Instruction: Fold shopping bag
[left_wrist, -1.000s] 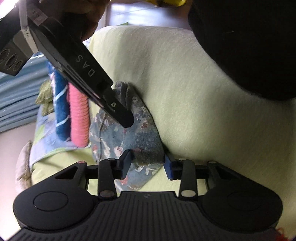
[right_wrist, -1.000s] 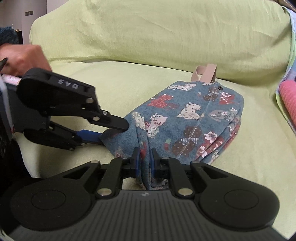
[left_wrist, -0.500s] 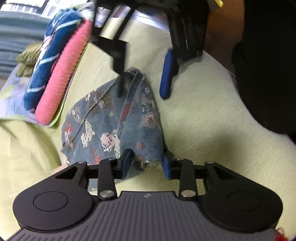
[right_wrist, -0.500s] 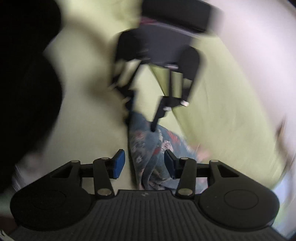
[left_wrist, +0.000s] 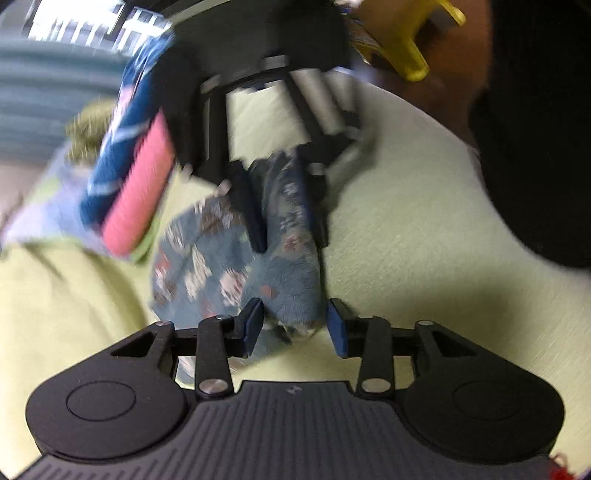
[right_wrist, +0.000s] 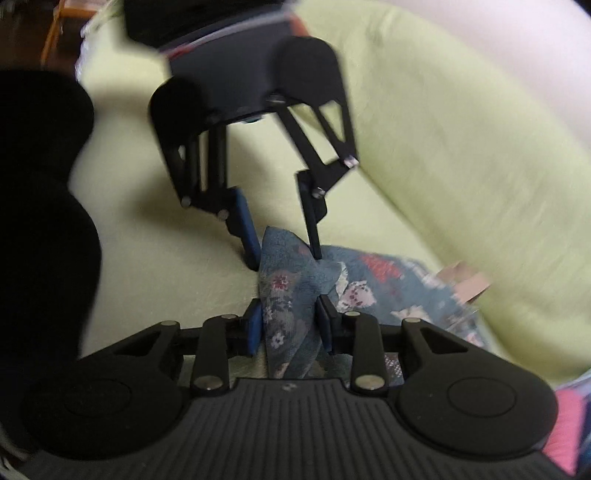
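The shopping bag (left_wrist: 291, 266) is blue cloth with a cat and flower print, lying bunched on a pale green sofa seat (left_wrist: 406, 240). My left gripper (left_wrist: 295, 326) is shut on one bunched end of it. Opposite, my right gripper (left_wrist: 290, 242) points back at me, its fingers straddling the same ridge of cloth. In the right wrist view, my right gripper (right_wrist: 290, 326) is shut on a raised fold of the bag (right_wrist: 369, 288). The left gripper (right_wrist: 284, 258) holds the peak just beyond. A beige handle (right_wrist: 465, 280) sticks out at the bag's far side.
Rolled pink and blue cloths (left_wrist: 136, 195) lie left of the bag on a patterned sheet. The sofa back (right_wrist: 443, 129) rises behind it. A person's dark clothing (left_wrist: 535, 129) fills the right edge. A yellow stool (left_wrist: 406, 44) stands beyond the sofa.
My right gripper let go of the bag, swung round opposite the left one and closed on a new fold. The left gripper kept its hold and turned with the bag.
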